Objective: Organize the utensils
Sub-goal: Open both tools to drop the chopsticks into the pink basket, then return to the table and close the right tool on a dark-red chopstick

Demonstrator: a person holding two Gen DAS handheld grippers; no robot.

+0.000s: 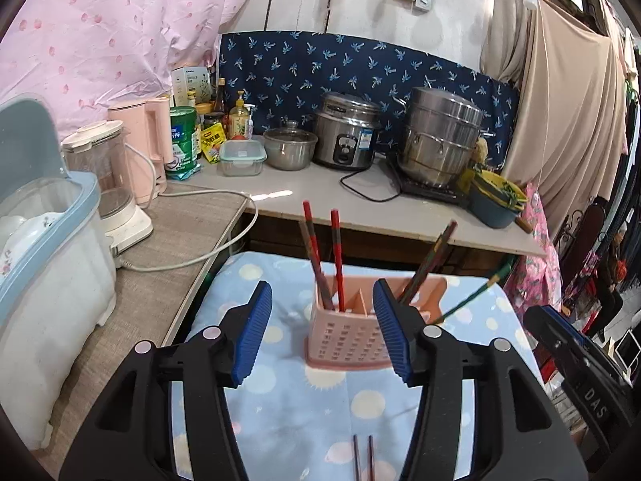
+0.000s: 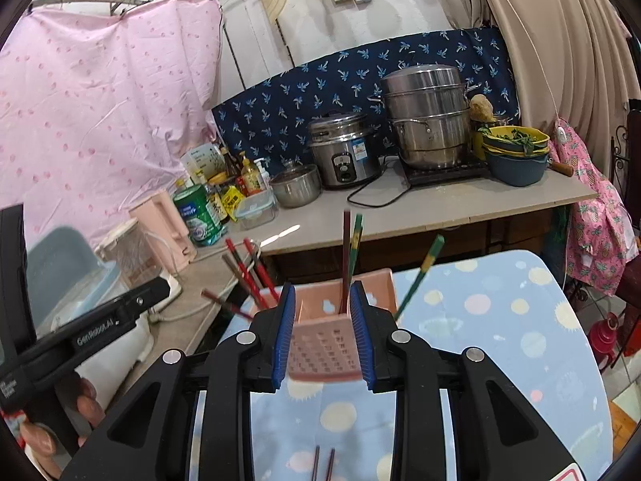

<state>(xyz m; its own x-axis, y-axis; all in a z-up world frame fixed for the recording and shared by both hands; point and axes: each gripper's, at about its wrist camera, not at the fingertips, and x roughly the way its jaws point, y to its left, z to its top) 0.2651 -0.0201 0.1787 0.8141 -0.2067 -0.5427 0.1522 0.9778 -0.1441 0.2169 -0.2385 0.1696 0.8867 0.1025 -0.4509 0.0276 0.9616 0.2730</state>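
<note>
Left wrist view is showing the left gripper (image 1: 322,332) with jaws standing wide and empty before the pink holder (image 1: 352,336); chopsticks (image 1: 336,256) are standing inside it on the desk (image 1: 280,401). Next, retrieve the pair lying nearest.

Before me, on the cloth (image 1: 304,413): holder (image 1: 348,340), upright. In its left compartment I count chopsticks (image 1: 336,256); more chopsticks (image 1: 430,264) lean in its right one. Two more sticks (image 1: 362,457) lie on the cloth nearest me. Behind the holder: counter (image 1: 360,204). On it, left to right: blender (image 1: 108,176), can (image 1: 183,136), box (image 1: 242,157), pot (image 1: 289,148), cooker (image 1: 345,130), steamer (image 1: 440,136), bowls (image 1: 496,200). Far left I see a bin (image 1: 44,248).
</note>
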